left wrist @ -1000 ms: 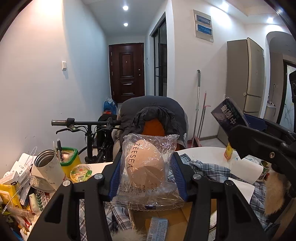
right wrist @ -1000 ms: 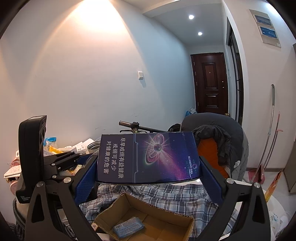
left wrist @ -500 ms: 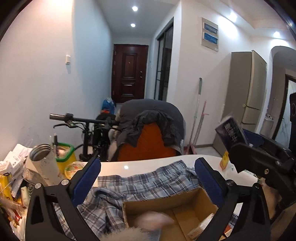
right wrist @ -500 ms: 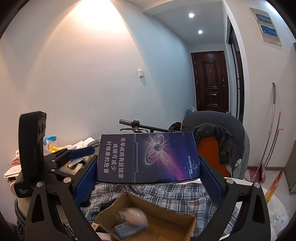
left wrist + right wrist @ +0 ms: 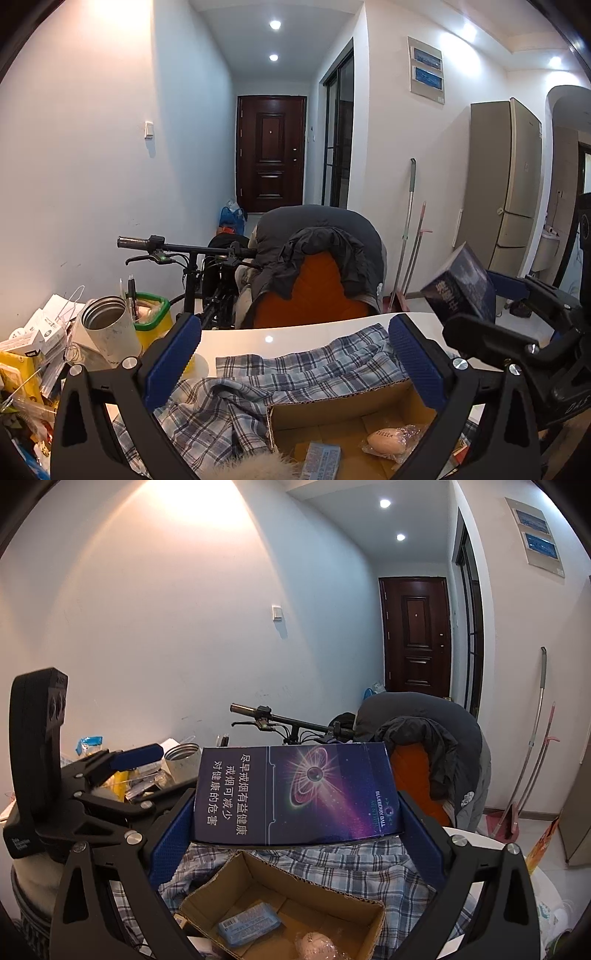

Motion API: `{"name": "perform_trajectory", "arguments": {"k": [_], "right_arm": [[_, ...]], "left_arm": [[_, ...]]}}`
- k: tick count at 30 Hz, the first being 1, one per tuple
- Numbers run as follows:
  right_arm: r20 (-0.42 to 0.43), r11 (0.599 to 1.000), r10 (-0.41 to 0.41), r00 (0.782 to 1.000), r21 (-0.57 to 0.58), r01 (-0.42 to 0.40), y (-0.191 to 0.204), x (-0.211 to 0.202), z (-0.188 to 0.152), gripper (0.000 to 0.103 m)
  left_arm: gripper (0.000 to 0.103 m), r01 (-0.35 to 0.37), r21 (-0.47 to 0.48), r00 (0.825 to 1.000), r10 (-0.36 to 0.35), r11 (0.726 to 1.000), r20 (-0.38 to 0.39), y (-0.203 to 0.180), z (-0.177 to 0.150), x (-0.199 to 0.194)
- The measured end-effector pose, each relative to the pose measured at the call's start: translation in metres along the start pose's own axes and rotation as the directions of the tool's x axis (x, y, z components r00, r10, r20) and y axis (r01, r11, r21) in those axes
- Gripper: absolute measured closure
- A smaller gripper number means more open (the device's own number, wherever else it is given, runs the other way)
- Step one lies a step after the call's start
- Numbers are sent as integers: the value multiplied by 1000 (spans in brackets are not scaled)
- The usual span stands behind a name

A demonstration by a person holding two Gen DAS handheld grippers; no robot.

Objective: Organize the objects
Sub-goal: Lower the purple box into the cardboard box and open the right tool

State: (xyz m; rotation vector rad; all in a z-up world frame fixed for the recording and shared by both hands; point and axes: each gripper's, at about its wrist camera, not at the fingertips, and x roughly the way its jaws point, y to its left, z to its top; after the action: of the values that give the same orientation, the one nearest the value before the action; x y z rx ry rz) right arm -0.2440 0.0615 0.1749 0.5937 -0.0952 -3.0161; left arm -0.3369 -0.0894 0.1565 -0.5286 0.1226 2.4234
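My left gripper point(image 5: 291, 362) is open and empty above the cardboard box point(image 5: 332, 406). The makeup sponge in its clear bag point(image 5: 391, 439) lies inside the box, next to a small blue packet point(image 5: 319, 459). My right gripper point(image 5: 295, 834) is shut on a dark blue carton with a purple galaxy print point(image 5: 295, 794) and holds it above the box point(image 5: 236, 867). The sponge point(image 5: 314, 943) and blue packet point(image 5: 247, 923) show below it. The right gripper with the carton point(image 5: 461, 291) also shows at the right of the left wrist view.
A plaid shirt point(image 5: 295, 369) lies under the box on a white table point(image 5: 236, 338). At the left are a metal cup point(image 5: 107, 328), a green-rimmed yellow tub point(image 5: 153, 317) and piled packets. A jacket-draped orange chair point(image 5: 317, 273) and a bicycle point(image 5: 192, 251) stand behind.
My left gripper opened and let go of the bagged sponge, which dropped into the cardboard box. The right gripper kept the carton almost still.
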Motion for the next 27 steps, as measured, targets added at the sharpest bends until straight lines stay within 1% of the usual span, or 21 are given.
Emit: {"name": "perform_trajectory", "arguments": {"k": [8,9,11,13,15,20,27], "right_arm": [[-12,1000,-17,1000,7,17,-5,4,-1,3],[-16,1000,-13,1000,14,13,-7,5,-1,0],[-38,999,-13,999,32,15,-10,12,-4,0],[-57,999,-34,998,39,36,-13,16,-5,0],[-52,998,-47,998,44,49,-15,15,-5,0],[-24,998,-43,999,52,44,-15,6,-2,0],[-11,998,-42,999,38,42,-7,3,1,0]], "left_arm": [[0,-6,-15,1000,6,1000,14,6,1,-5],[0,-8,-14,1000,8,1000,12,6,1,-4],[0,-17,-12,1000,18,1000,9,7,1,-3],[0,-21,-18,1000,21,1000,4,8,1,-2],[0,-17,-19,1000,17,1000,-1,8,0,-2],[0,-10,-5,1000,10,1000,5,5,0,-6],[0,-6,-1,1000,6,1000,13,3,1,-10]]}}
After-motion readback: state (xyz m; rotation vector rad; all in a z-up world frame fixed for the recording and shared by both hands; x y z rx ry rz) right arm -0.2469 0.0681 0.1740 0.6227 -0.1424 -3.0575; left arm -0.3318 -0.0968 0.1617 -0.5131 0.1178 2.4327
